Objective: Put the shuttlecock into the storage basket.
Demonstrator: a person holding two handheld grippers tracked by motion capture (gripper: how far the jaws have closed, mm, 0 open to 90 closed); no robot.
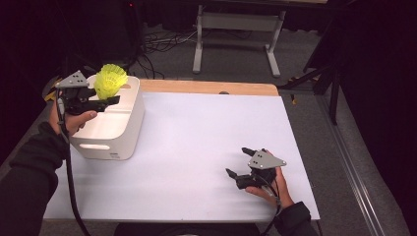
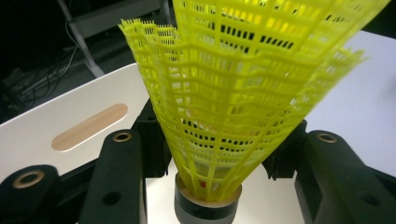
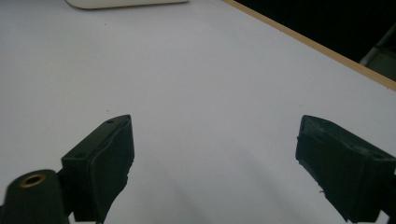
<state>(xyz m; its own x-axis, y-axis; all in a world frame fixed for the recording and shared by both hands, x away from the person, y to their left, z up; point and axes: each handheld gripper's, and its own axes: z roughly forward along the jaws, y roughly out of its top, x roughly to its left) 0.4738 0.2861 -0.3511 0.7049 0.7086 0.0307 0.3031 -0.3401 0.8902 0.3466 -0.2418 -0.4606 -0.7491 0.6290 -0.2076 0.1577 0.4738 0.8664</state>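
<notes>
High view shows the left gripper (image 1: 105, 101) raised over the white bin (image 1: 115, 142), which stands at the left end of the white table (image 1: 196, 147); a yellow shuttlecock (image 1: 110, 81) sits between its jaws, above the bin's open top and toward the bin's far rim. Left gripper view gives the close look: the jaws stand on either side of the shuttlecock (image 2: 233, 93), closed in on the lower part of its mesh skirt, with the skirt flaring upward and the dark-banded cork base pointing down toward the bin's pale interior. Behind the shuttlecock in that view, the bin's wall (image 2: 56, 121) shows an oblong handle slot with wood colour visible through it. Well to the right of the bin, near the table's front edge, the right gripper (image 1: 240, 162) rests low over the bare tabletop in the person's hand, its jaws spread wide and gripping nothing. Right gripper view confirms this, with the two black jaws far apart and plain white table (image 3: 196, 93) between them, and a corner of the bin (image 3: 126, 3) showing at the top edge.
</notes>
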